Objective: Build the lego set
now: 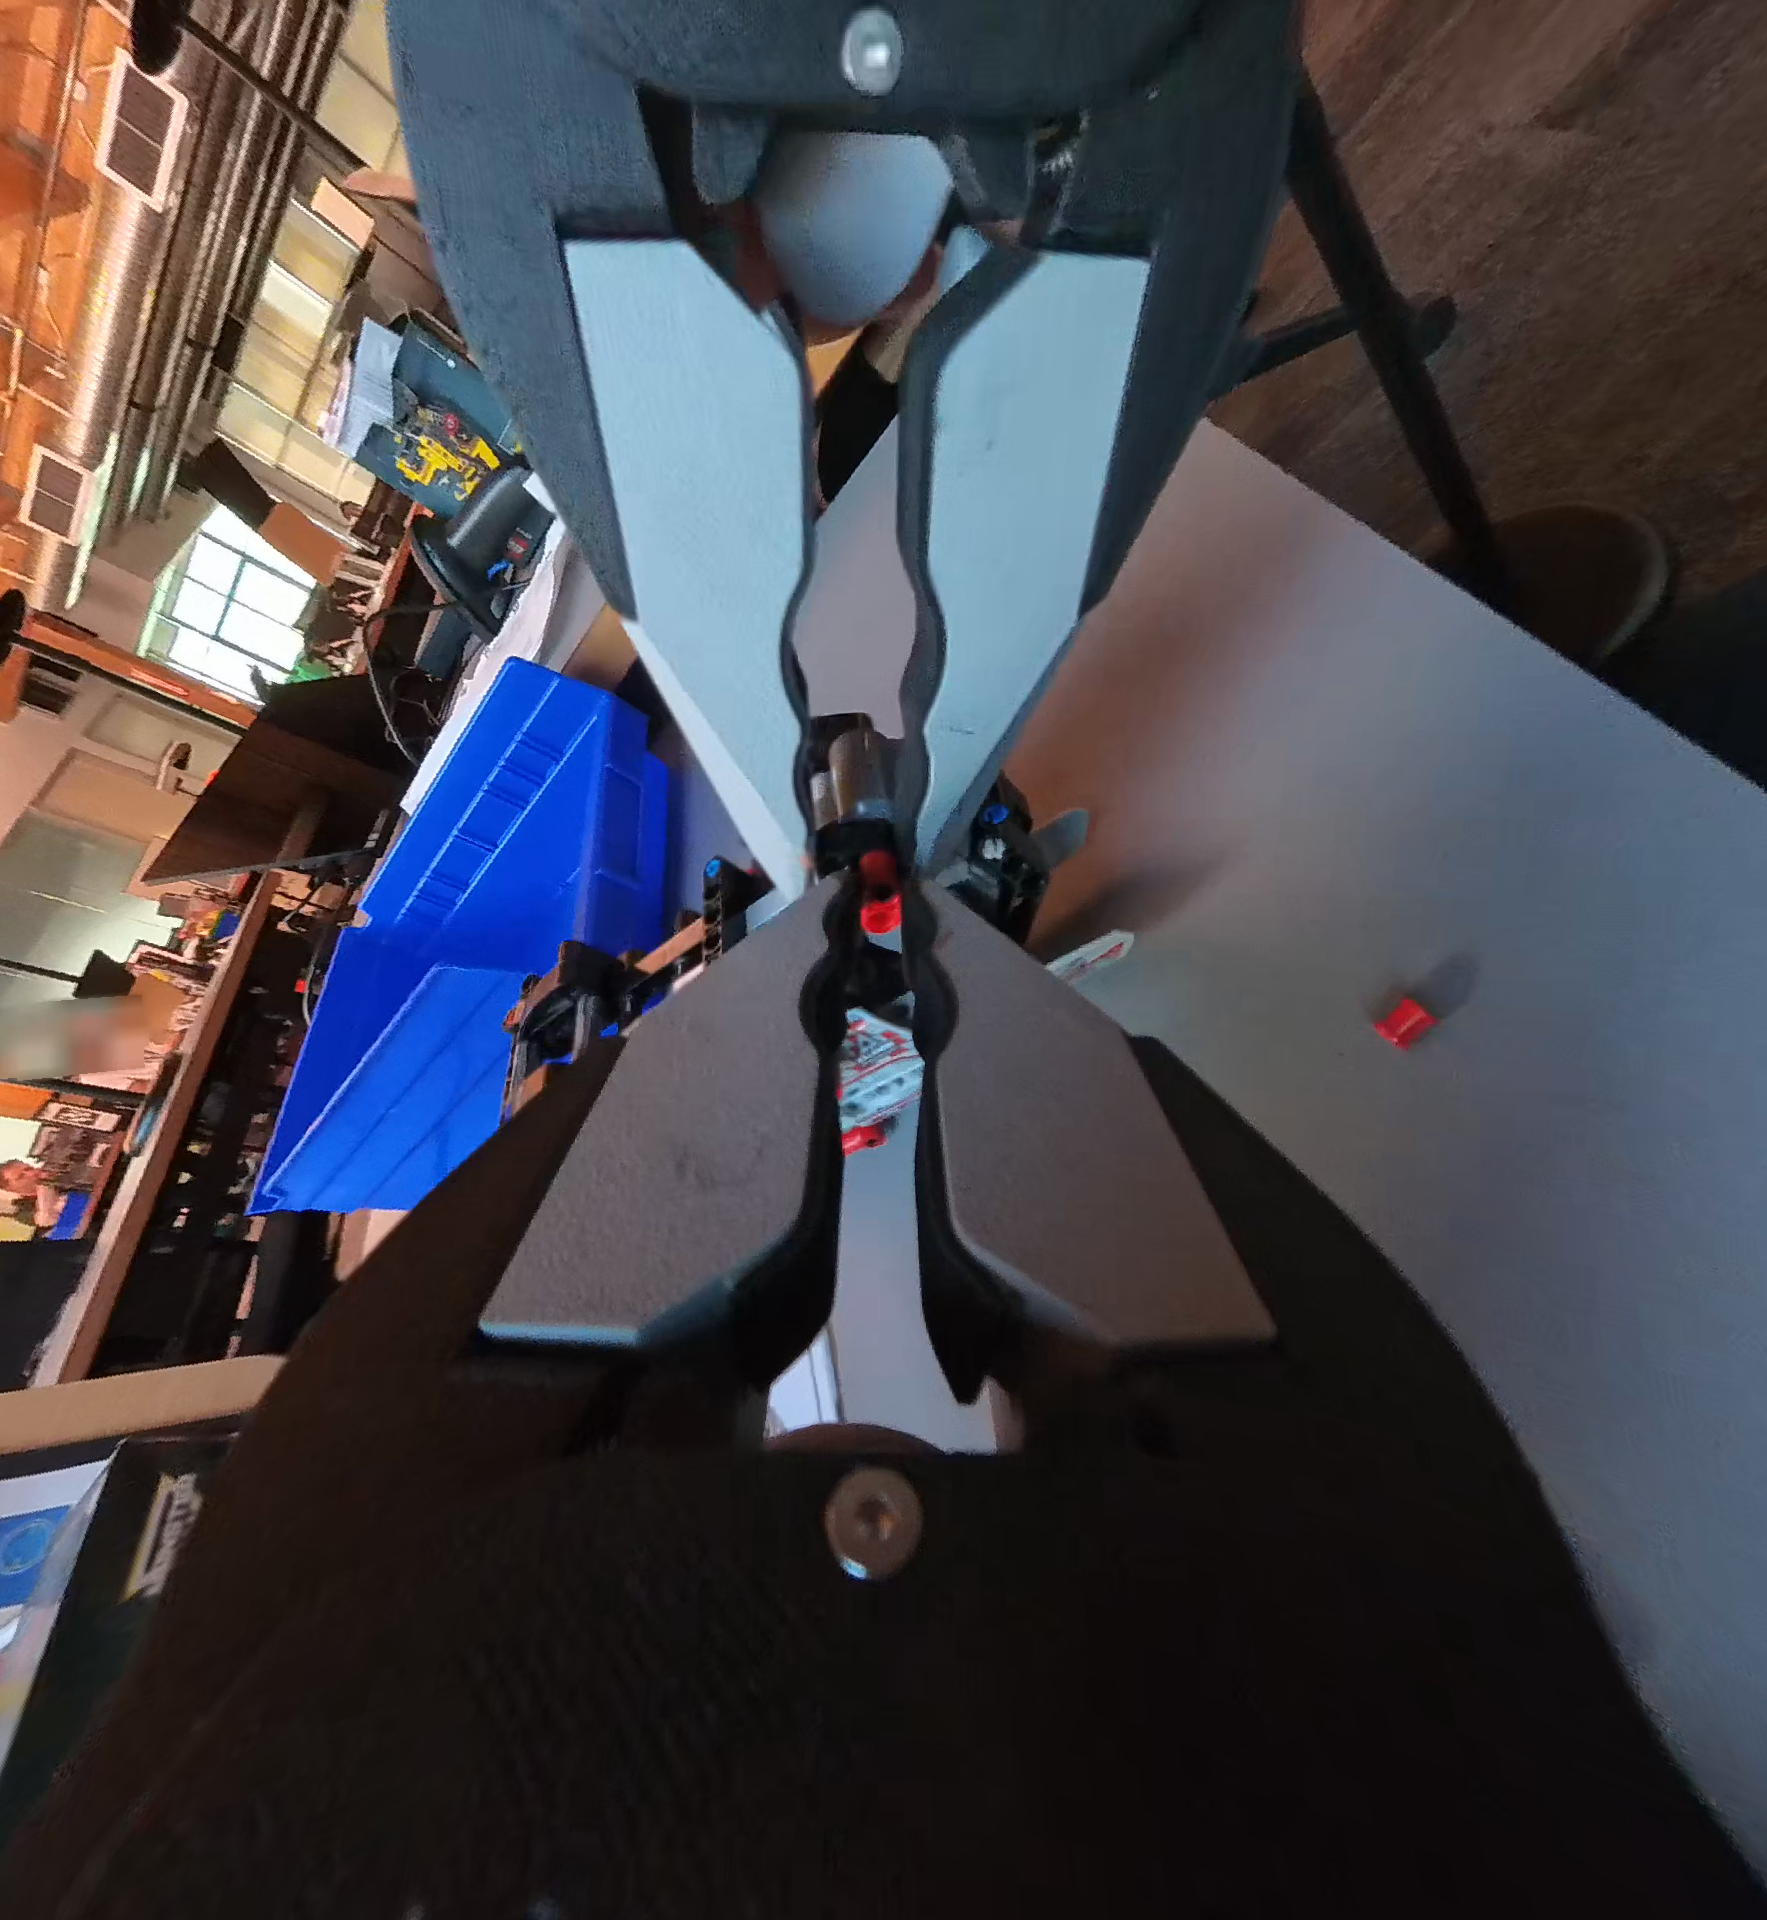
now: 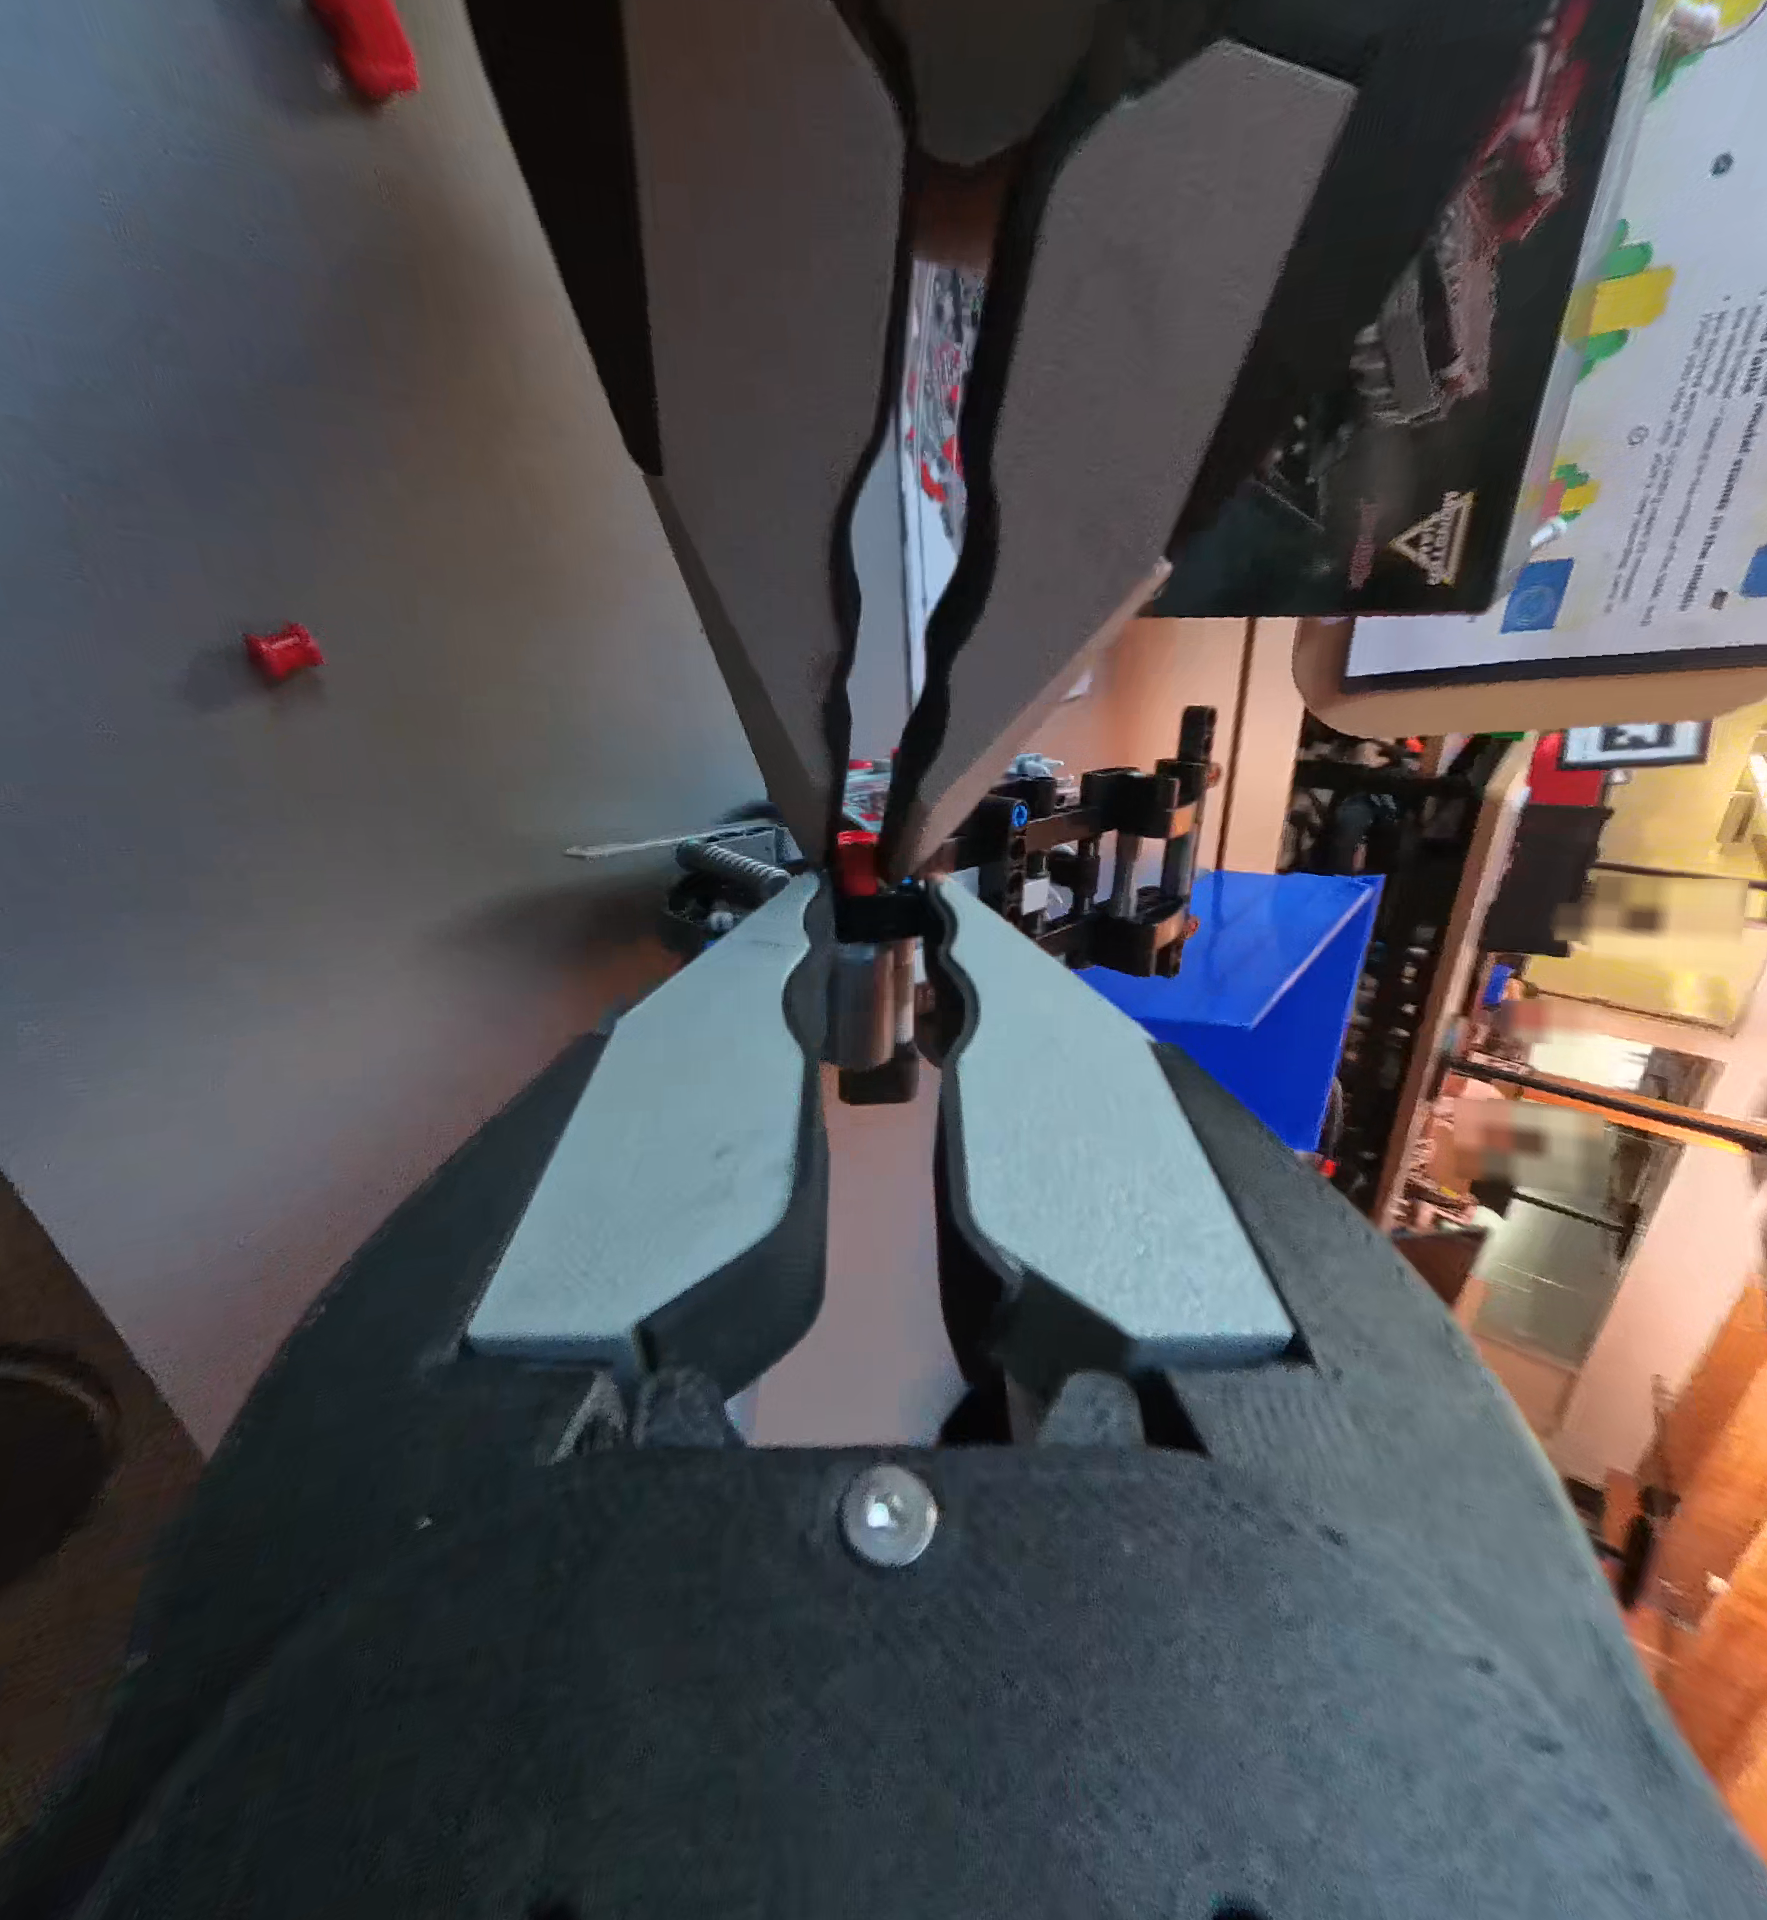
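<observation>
My left fingers [image 1: 877, 914] are clenched on a small red connector piece [image 1: 877, 906], pinching it right at their tips. My right fingers [image 2: 874, 920] meet them tip to tip from the opposite side, clenched on a short black-and-grey assembly [image 2: 874, 997], a black block at the tip end with grey cylinders running back between the pads. The red piece touches the black end of that assembly, both held above the pale surface [image 1: 1481, 831].

In the left wrist view the right fingers [image 1: 863, 831] come down from the far side with the grey cylinder of the assembly [image 1: 848, 774] between them. In the right wrist view the left fingers [image 2: 874, 831] come in from the far side, with the red piece [image 2: 855, 864] just showing at their tips.

Just behind the meeting point, the larger black beam build [image 2: 1097, 873] stands on the surface, with a blue pin on it and a coil spring [image 2: 733, 868] lying to its left. A printed white-and-red panel piece [image 1: 874, 1070] lies on the surface under my left fingers. A loose red connector [image 1: 1404, 1020] lies on the surface well apart to the right in the left view. Blue bins [image 1: 505, 883] sit at the left edge of the surface. The set's dark box [image 2: 1430, 343] stands on the right in the right wrist view, with an illustrated sheet [image 2: 1710, 343] beside it.
</observation>
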